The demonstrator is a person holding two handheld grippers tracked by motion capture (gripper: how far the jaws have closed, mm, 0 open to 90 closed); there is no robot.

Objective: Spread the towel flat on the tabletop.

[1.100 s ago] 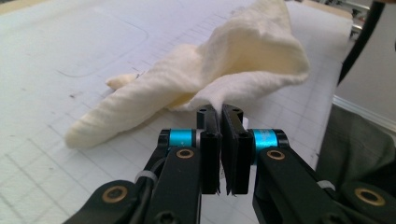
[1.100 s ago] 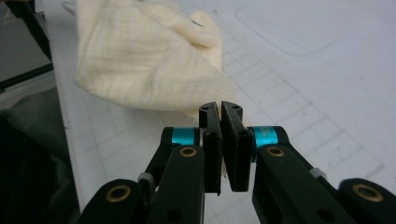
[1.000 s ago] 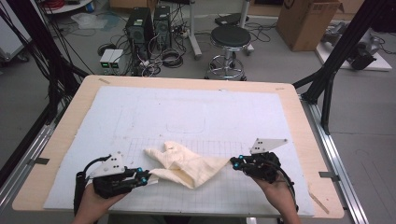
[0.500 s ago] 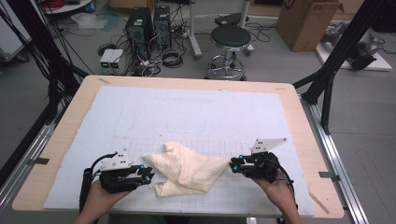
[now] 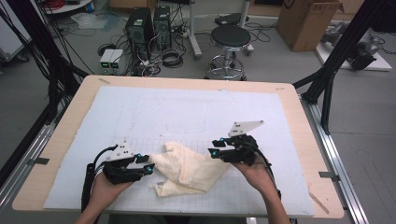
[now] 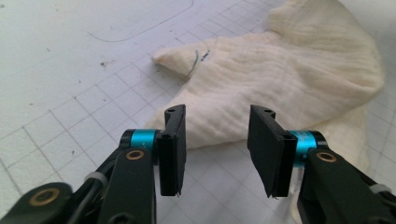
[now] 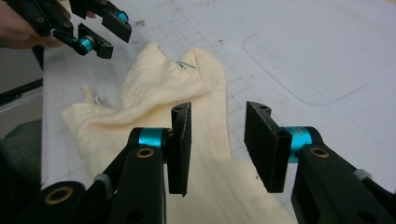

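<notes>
We see a soft, cream-yellow crumpled cloth (image 5: 189,170) lying on the white mat with thin grid lines (image 5: 187,112) that covers the light wooden table (image 5: 299,140). The cloth sits near the front edge of the mat, between the two hands. Our left gripper (image 5: 145,167) is just beside the left edge of the cloth, low over the mat. In the left gripper view its two black jaws stand apart, about half open, and they have just been opening. Nothing is between them; we see the mat in the gap and the cloth (image 6: 280,74) lying just past the tips. Our right gripper (image 5: 215,151) is at the right end of the cloth. In the right gripper view its jaws are apart too and have just been opening. The cloth (image 7: 187,107) lies under and in front of them, but the pads do not press on it. Far behind the table stands a round black stool (image 5: 229,37) on the grey floor.
</notes>
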